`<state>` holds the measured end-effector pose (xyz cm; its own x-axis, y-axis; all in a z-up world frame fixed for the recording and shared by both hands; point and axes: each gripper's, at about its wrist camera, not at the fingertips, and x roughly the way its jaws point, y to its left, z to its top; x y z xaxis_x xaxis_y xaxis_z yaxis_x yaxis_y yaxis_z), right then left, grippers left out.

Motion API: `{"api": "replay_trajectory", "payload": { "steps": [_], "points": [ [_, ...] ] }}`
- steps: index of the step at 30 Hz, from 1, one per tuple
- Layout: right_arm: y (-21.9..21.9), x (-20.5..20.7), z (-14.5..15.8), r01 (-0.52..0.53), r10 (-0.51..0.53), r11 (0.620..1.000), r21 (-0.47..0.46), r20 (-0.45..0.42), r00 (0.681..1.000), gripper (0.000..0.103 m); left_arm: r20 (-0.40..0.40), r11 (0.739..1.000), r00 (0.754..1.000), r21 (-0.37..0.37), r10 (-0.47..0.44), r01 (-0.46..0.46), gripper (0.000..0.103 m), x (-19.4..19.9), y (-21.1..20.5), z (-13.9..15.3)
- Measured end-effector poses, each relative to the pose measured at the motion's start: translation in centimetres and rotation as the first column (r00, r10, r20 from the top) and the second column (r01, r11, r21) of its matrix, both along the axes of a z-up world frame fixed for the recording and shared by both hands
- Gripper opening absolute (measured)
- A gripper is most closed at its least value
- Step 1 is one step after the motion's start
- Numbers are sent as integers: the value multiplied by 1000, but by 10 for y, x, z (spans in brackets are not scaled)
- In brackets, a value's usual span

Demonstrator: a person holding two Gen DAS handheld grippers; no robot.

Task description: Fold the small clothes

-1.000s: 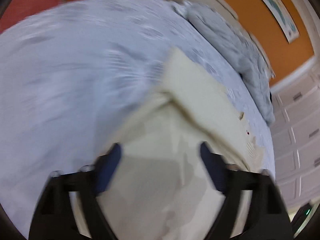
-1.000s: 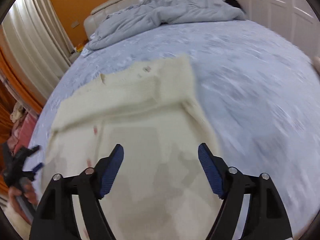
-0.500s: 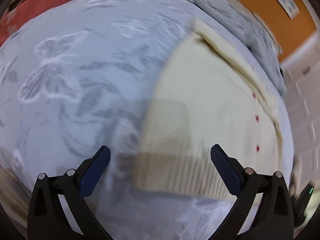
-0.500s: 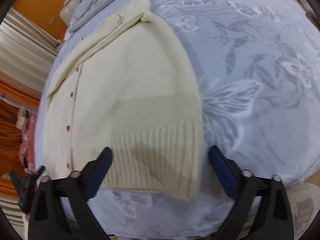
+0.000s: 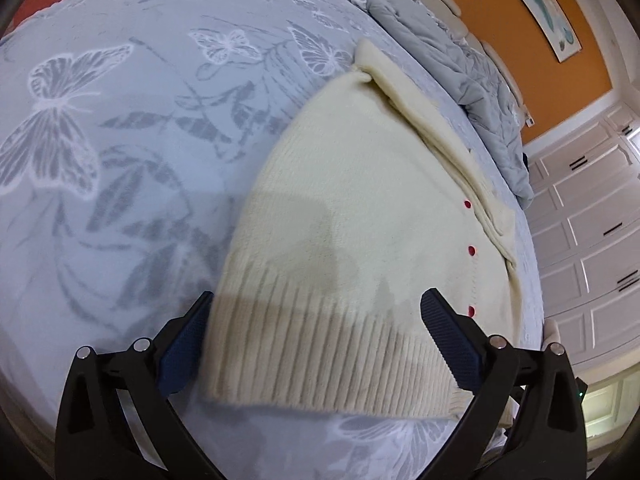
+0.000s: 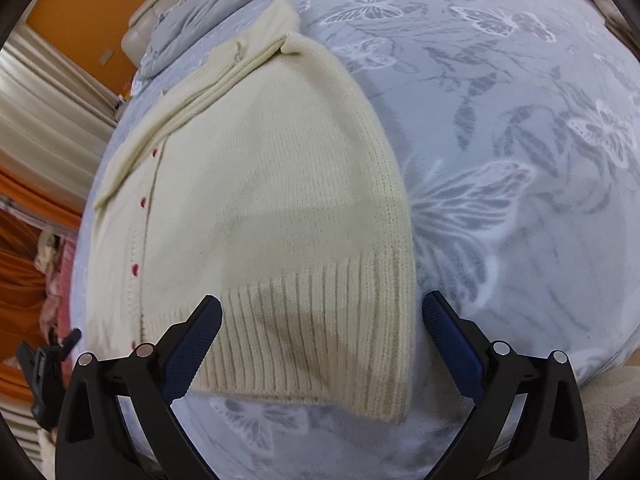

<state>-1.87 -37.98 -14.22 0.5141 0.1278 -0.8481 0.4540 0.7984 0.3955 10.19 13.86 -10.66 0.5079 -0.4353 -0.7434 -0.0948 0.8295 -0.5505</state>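
Observation:
A cream knit cardigan (image 5: 360,208) with small red buttons (image 5: 471,251) lies flat on the bed, sleeves folded across its far end. Its ribbed hem (image 5: 328,356) faces me. My left gripper (image 5: 316,340) is open and empty, its blue pads (image 5: 448,340) spread over the hem's left part. In the right wrist view the cardigan (image 6: 272,184) fills the middle, and my right gripper (image 6: 320,344) is open and empty over the hem's right corner (image 6: 384,392). The left gripper also shows at the far left of that view (image 6: 44,364).
The bed (image 5: 120,120) has a pale blue cover with a butterfly pattern. A grey duvet (image 5: 452,52) is bunched by the headboard. An orange wall and white wardrobe doors (image 5: 592,240) stand beyond. Curtains (image 6: 44,120) hang on the other side.
Both grippers have pulled back from over the cardigan's body to its ribbed hem. The cardigan now lies flat and still. Both stay open.

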Motion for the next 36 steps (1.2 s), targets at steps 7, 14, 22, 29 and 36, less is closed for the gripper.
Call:
{"api": "replay_trajectory", "payload": {
  "steps": [7,14,22,29,36],
  "points": [
    [13,7,5,-45,44,997,-59,-20,999,92,-2,999,1000,-45,12,-12,68,4,-1,1],
    [14,1,9,-78,78,997,7,32,996,23,-74,981,997,-188,23,-37,11,5,12,-10],
    [3,3,-6,-67,51,976,209,79,996,62,-122,954,989,-280,78,-109,33,3,25,-23],
    [4,10,1,-51,41,982,182,59,997,8,-99,980,995,-197,-1,-19,9,8,8,-8],
    [3,-23,56,-76,20,970,233,235,972,7,-23,978,999,-207,-46,40,7,-13,10,49]
  ]
}}
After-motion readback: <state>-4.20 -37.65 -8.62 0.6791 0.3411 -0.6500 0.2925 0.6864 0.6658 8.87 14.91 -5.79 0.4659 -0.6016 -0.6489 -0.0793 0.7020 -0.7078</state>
